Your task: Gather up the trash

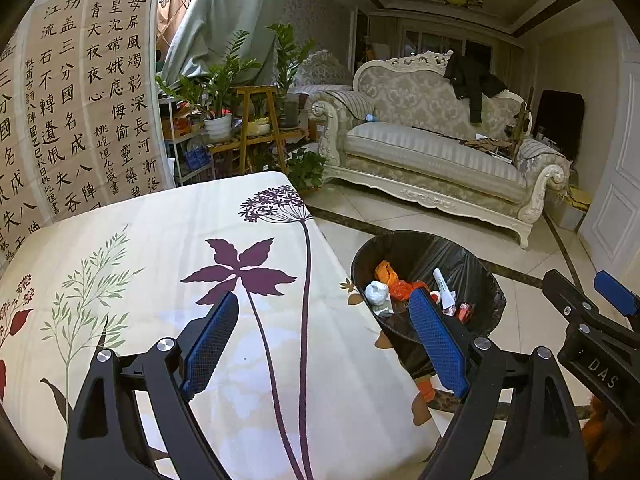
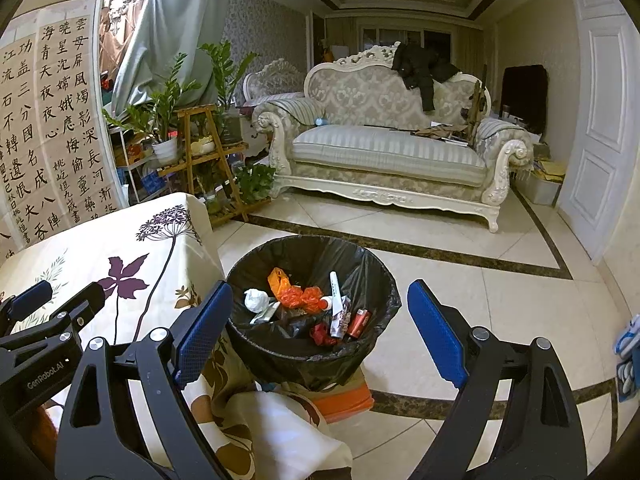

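I count 1 trash bin [image 2: 372, 280] off the table's [image 2: 132, 240] right edge, holding 1 white paper wad [image 2: 256, 300], 1 orange bag [image 2: 294, 292], 1 white tube [image 2: 335, 286], 1 red can [image 2: 359, 322]. 2 grippers, 1 sofa [image 2: 384, 148].

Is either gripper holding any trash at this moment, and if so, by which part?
Nothing is held. The left gripper is open above the floral tablecloth, and the right gripper is open above the trash bin; no trash sits between either pair of fingers.
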### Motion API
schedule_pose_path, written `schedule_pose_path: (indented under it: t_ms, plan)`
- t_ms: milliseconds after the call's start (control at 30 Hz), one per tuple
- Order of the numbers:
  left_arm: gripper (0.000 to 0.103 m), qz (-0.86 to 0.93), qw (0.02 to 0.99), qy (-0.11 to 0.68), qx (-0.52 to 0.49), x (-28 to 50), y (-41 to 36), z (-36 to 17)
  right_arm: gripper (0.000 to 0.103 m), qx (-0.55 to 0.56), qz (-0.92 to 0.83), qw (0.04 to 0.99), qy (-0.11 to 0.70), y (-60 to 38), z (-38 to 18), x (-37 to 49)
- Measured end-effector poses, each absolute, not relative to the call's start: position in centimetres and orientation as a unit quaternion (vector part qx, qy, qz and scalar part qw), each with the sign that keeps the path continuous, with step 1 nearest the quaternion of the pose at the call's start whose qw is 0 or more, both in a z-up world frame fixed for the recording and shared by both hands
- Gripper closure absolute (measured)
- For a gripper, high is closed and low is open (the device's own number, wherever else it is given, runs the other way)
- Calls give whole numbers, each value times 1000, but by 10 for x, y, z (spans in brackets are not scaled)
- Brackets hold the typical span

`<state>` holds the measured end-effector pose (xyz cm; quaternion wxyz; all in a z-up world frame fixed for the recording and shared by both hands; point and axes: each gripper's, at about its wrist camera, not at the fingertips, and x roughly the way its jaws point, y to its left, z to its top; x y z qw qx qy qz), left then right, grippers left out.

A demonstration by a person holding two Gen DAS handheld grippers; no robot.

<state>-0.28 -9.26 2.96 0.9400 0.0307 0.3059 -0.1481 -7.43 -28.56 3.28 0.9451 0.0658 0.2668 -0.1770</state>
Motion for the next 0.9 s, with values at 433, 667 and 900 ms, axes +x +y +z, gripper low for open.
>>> schedule_pose_path:
  t_ms: [433,667,900]
  plan:
    - [18,-148,940,306,30,-3,-93,30,16,65,-177,946,265,-286,34,-75]
    - [18,-149,940,306,30,-4,-93,30,16,65,-177,945,265,-285,34,-74]
    - [18,-149,940,306,29,-4,-93,30,16,65,-177,946,265,-285,34,-75]
